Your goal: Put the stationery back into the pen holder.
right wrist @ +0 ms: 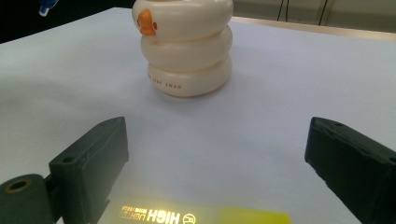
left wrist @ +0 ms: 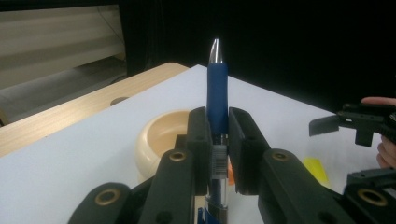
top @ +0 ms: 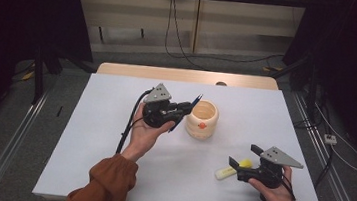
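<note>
A: Looking down from the high view first. The left gripper (top: 179, 111) is hovering above the white table (top: 112, 139), gripping a blue pen (top: 189, 106) whose tip is pointing up and away, just beside the cream holder (top: 202, 119).

B: And the right gripper (top: 242, 156)?

A: Sitting low near the table's near right edge, jaws spread wide, with a yellow highlighter (top: 232, 169) lying flat on the table between and below them. Pads are not pressing it.

B: Moving to the left gripper view.

A: Both jaws are pinching the pen (left wrist: 217, 98) at its blue grip section; the silver tip is standing upright above them, the clear barrel running down between the arms. The holder (left wrist: 161, 140) is sitting just behind, mouth open upward. The right gripper (left wrist: 345, 123) is showing at the far right edge.

B: Right gripper view?

A: Jaws are standing far apart. The highlighter (right wrist: 201, 217) is lying crosswise at the bottom, between them, untouched. The holder (right wrist: 187, 46), ringed with an orange beak, is standing farther off on the table (right wrist: 289, 93).
</note>
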Action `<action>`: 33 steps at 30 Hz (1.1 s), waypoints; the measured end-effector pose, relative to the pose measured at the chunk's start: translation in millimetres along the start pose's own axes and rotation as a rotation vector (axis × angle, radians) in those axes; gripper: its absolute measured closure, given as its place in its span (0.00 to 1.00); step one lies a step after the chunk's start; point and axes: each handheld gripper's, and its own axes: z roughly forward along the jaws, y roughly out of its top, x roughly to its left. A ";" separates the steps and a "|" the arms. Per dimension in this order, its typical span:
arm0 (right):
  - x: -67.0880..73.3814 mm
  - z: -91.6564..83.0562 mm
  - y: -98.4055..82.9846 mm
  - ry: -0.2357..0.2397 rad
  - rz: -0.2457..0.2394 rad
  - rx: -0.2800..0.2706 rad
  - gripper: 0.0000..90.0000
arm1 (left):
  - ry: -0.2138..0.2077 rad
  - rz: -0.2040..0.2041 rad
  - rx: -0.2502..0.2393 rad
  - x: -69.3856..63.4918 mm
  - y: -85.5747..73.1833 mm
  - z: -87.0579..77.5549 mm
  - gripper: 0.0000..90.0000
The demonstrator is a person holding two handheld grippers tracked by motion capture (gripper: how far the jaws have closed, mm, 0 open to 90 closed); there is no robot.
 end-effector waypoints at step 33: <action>-1.0 0.7 -0.9 0.014 0.004 0.004 0.07 | 0.039 -0.084 -0.109 22.5 33.2 54.6 0.89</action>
